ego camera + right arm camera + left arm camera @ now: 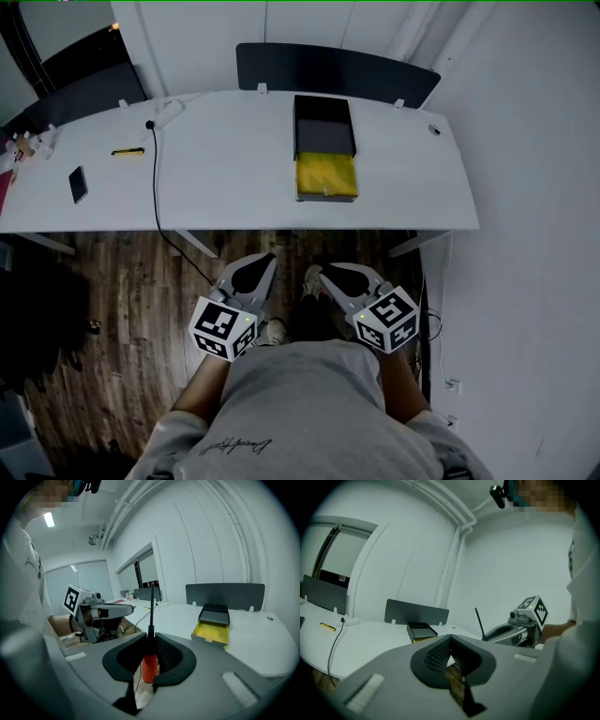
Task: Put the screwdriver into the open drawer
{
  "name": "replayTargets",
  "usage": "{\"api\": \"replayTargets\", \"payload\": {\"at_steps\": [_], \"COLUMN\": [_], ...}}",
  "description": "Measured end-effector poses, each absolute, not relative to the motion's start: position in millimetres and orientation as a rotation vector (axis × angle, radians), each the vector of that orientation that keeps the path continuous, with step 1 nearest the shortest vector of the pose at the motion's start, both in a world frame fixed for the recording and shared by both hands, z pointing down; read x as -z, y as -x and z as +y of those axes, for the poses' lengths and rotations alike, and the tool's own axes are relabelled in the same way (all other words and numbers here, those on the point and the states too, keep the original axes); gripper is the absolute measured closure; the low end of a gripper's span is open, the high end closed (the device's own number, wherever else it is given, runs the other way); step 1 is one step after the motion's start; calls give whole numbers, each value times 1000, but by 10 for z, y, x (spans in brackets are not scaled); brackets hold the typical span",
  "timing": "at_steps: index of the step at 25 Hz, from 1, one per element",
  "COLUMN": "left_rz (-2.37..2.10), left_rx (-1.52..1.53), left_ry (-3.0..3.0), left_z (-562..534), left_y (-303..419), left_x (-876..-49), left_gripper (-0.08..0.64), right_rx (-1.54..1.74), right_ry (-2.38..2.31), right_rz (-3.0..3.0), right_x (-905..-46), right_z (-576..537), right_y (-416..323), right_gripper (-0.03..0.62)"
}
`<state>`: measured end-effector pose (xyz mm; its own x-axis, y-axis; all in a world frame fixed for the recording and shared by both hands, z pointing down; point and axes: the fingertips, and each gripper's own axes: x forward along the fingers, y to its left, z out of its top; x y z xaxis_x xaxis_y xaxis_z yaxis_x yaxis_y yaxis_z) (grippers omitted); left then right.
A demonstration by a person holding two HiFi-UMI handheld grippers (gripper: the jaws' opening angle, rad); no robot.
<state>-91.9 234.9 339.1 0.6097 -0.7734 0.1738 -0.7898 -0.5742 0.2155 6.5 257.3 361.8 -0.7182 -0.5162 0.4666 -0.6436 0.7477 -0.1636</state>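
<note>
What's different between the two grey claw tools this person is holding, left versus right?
The right gripper clamps a red-handled screwdriver; the left gripper holds nothing. The right's fingers are spread by the handle, while the left's fingers meet at their tips. Both are grey and hover over the wooden floor, short of the white desk.

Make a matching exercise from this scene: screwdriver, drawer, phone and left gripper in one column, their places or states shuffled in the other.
Column one
1. screwdriver
2. drawer
3. phone
4. left gripper

Column two
A. lies flat near the left end of the desk
B. pulled open, yellow inside
C. clamped in the right gripper, shaft pointing out ahead
D. shut, holding nothing

Pairs: 1-C, 2-B, 3-A, 4-D
</note>
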Motion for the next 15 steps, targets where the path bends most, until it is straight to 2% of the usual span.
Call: {"api": "replayTargets", "payload": {"at_steps": [15], "left_rz": [-1239], "left_rx": [-124], "left_ry": [-2584], "left_z": [1905], "left_y": [690], "left_x": [-3402], "left_gripper": [558], "right_rx": [-497], "right_ry": [-922], "right_rz": [-2558], "right_x": [-3685], "right_z": [2164], "right_y": [-274], "right_gripper": [518]}}
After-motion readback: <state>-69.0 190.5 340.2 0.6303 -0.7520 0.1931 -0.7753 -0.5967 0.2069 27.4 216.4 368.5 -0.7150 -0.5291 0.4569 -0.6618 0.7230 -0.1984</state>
